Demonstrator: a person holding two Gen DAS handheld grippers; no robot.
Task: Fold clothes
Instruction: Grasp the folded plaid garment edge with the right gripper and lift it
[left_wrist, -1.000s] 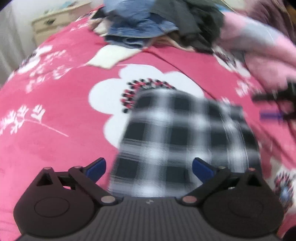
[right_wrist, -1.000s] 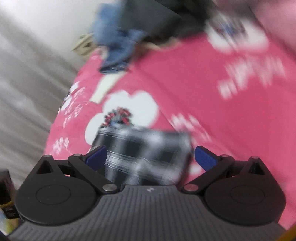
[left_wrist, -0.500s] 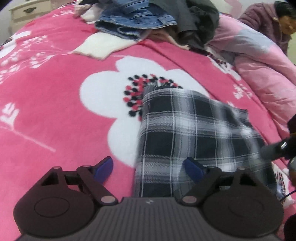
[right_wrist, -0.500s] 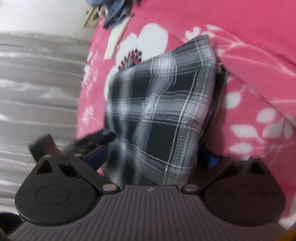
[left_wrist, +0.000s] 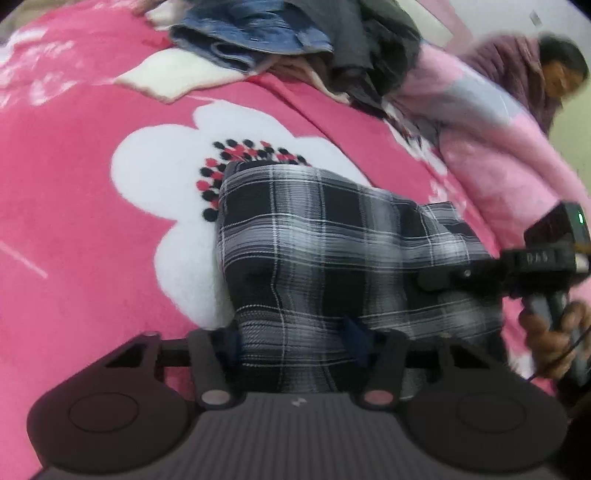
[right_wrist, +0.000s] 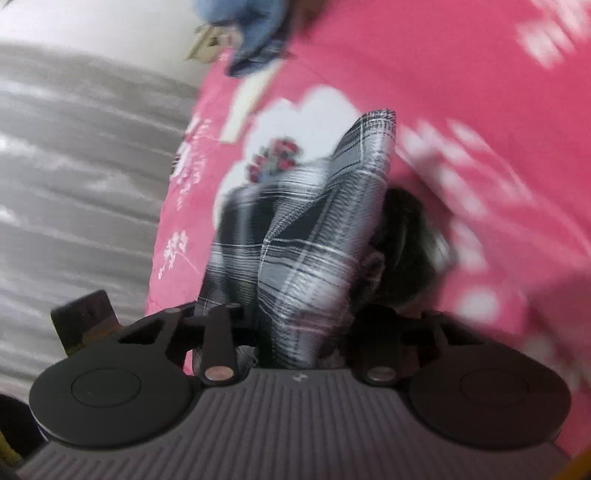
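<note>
Left wrist: plaid garment (left_wrist: 325, 251) between closing left claw (left_wrist: 295, 343).

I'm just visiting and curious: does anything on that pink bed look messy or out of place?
Yes: the plaid garment lies rumpled, not flat, one corner sticking up. Both grippers, left and right, are closing on its near edge. Unfolded jeans and dark clothes are heaped behind.

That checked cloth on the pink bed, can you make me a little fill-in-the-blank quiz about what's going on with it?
1. The plaid garment is patterned in black, grey and ____.
2. It lies on a pink blanket printed with a big white ____.
3. Fabric sits between the fingers of the left gripper, whose jaws are ____.
4. Behind the garment lies a pile with blue ____ clothing.

Missing words: white; flower; closing; denim
</note>
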